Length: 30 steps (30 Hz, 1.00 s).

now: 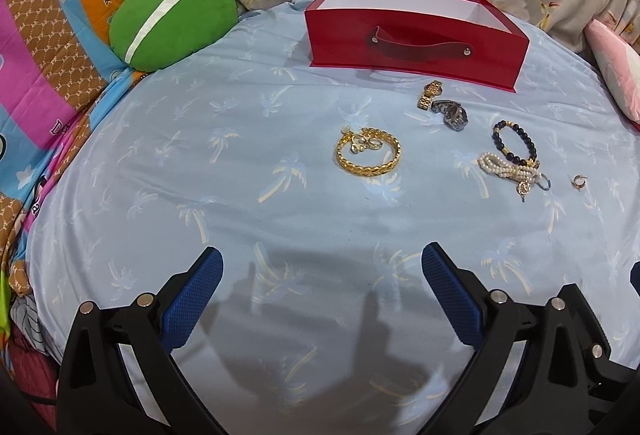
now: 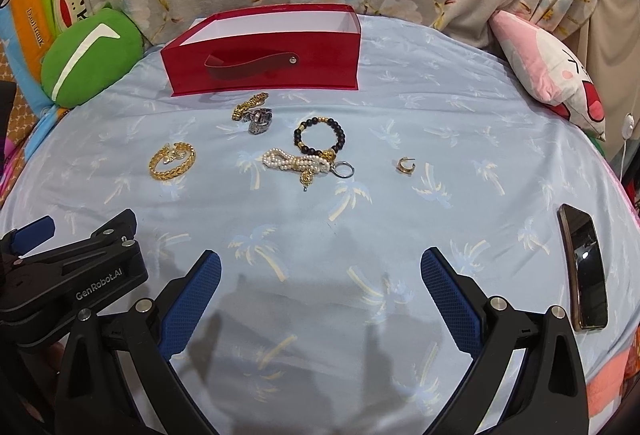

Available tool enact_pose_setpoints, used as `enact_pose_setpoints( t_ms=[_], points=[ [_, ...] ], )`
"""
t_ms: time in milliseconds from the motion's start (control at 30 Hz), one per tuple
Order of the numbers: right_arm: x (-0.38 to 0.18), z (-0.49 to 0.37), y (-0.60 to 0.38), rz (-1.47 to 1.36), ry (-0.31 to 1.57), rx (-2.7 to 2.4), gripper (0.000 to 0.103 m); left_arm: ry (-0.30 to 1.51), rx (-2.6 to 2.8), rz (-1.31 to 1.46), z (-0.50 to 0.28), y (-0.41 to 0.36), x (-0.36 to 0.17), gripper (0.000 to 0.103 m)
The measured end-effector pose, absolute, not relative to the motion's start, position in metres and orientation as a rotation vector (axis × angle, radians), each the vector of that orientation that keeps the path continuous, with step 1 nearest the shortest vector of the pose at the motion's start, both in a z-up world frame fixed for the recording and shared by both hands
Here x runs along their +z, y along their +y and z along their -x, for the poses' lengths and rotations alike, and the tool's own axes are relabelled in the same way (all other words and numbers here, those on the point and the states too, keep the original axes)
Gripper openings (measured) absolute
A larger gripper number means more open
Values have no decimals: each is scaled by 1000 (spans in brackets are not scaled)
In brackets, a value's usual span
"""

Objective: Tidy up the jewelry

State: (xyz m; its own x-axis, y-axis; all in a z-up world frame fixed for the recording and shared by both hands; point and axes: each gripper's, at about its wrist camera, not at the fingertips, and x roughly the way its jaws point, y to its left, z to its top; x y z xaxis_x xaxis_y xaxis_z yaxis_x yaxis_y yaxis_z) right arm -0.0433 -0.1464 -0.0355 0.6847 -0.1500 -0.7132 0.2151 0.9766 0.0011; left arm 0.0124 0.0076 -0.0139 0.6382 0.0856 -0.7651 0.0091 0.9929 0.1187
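Red open-topped cardboard box [image 1: 416,35] stands at the bed's far edge, likely the destination; gold chain bangle [image 1: 368,153], two watches [image 1: 444,105], black bead bracelet [image 2: 319,137], pearl strand [image 2: 296,162] and small gold hoop [image 2: 405,165] lie loose before it. Left tool [image 1: 322,299] and right tool [image 2: 320,299] hover spread and empty; bare pale-blue palm-print sheet [image 1: 240,203] leaves clear approach room.

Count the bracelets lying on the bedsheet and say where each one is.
3. The gold chain bracelet lies farthest left, the black bead bracelet sits mid-sheet, and the pearl bracelet touches its near side. None looks hidden.
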Motion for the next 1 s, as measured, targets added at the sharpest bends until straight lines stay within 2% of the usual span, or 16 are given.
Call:
enact_pose_setpoints(
  t_ms=[1000],
  points=[
    [-45, 22, -153, -88, 811, -169, 98, 892, 62, -102, -27, 12, -18, 98]
  ],
)
